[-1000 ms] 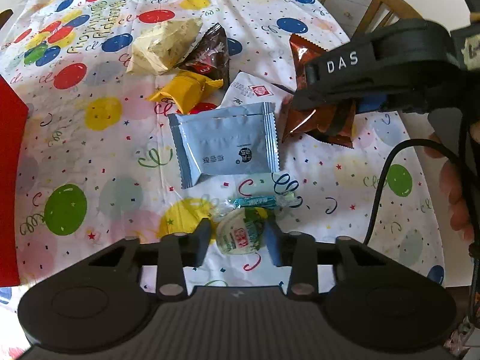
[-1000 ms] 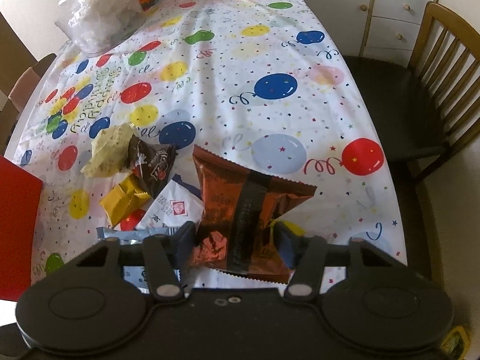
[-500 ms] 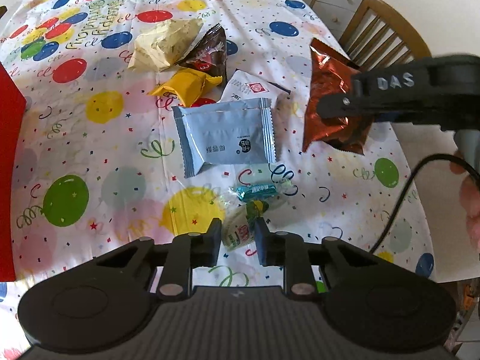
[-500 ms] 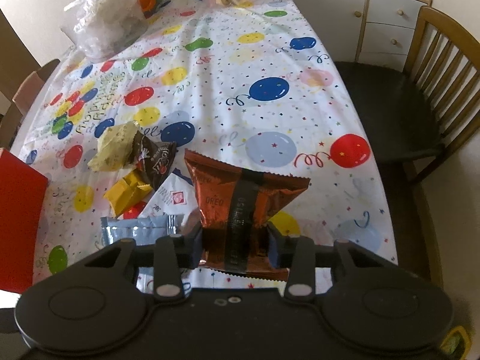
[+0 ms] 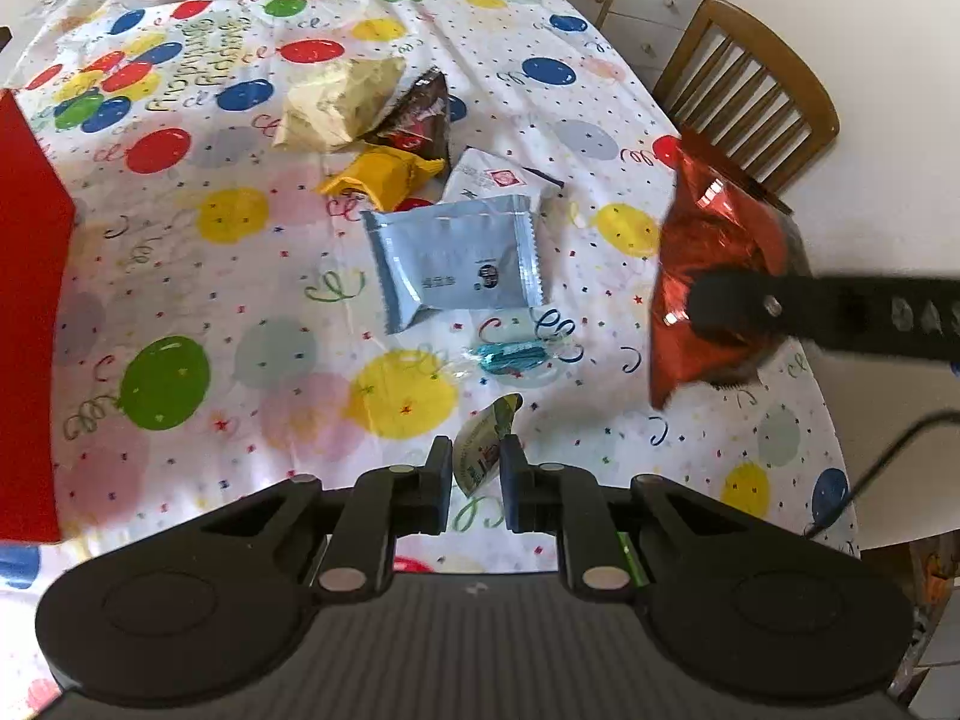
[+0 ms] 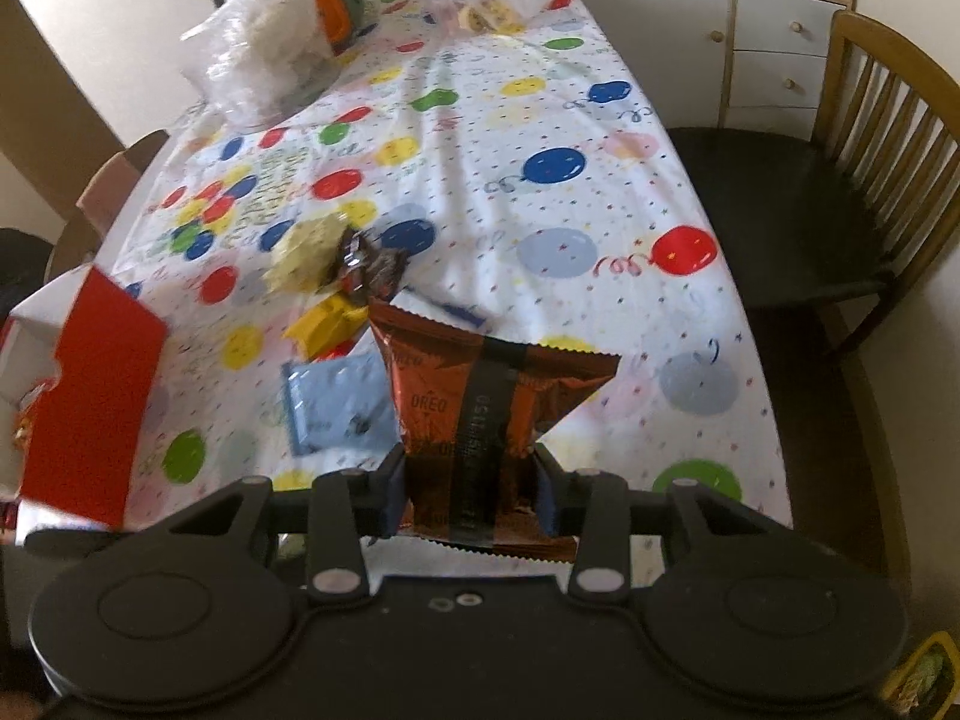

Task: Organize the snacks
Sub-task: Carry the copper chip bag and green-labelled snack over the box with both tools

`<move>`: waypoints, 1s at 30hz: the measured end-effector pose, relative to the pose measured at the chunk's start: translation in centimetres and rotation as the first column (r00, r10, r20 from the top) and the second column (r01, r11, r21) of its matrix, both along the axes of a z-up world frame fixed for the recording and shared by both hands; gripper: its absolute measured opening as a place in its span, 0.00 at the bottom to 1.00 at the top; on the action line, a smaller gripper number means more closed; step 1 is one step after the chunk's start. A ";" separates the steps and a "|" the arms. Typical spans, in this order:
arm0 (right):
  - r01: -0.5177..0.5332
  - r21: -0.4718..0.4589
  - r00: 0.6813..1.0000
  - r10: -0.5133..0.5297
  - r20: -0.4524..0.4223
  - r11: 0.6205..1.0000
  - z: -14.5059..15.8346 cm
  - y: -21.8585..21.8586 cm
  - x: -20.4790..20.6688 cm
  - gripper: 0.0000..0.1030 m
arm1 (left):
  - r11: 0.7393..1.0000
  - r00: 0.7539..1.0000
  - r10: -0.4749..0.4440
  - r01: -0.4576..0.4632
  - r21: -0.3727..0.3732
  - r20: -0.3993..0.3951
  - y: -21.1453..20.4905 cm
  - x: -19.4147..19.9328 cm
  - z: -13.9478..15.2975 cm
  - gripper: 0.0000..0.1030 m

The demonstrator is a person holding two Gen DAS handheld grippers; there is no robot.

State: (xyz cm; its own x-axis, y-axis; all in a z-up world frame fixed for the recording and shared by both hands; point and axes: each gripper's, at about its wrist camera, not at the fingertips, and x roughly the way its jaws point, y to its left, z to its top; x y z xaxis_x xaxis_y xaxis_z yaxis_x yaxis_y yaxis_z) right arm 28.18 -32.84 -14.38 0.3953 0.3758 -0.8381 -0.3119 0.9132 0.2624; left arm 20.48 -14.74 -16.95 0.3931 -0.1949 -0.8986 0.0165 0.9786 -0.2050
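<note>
My left gripper (image 5: 475, 459) is shut on a small green-and-white candy packet (image 5: 489, 429), held on edge just above the balloon tablecloth (image 5: 180, 240). My right gripper (image 6: 471, 480) is shut on a copper-brown Oreo packet (image 6: 432, 372), lifted off the table; in the left wrist view that Oreo packet (image 5: 714, 240) hangs at the right. On the cloth lie a light blue packet (image 5: 456, 258), a teal wrapped candy (image 5: 510, 357), a yellow packet (image 5: 384, 177), a white packet (image 5: 492, 180), a dark brown packet (image 5: 420, 120) and a pale yellow bag (image 5: 336, 102).
A red box (image 6: 90, 384) stands at the table's left edge. Clear plastic bags (image 6: 264, 60) sit at the far end. A wooden chair (image 6: 840, 180) and a white drawer cabinet (image 6: 750, 48) are beyond the table's right edge.
Both grippers closed on their packets and rose. The Oreo packet left the cloth and moved right in the left wrist view. The small candy packet tipped up between the left pads.
</note>
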 end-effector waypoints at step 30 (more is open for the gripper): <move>-0.222 0.033 0.966 0.215 0.145 0.974 9.4 15.6 -8.6 0.38 | 0.973 0.949 0.231 -0.224 -0.055 0.216 21.3 -8.0 11.9 0.15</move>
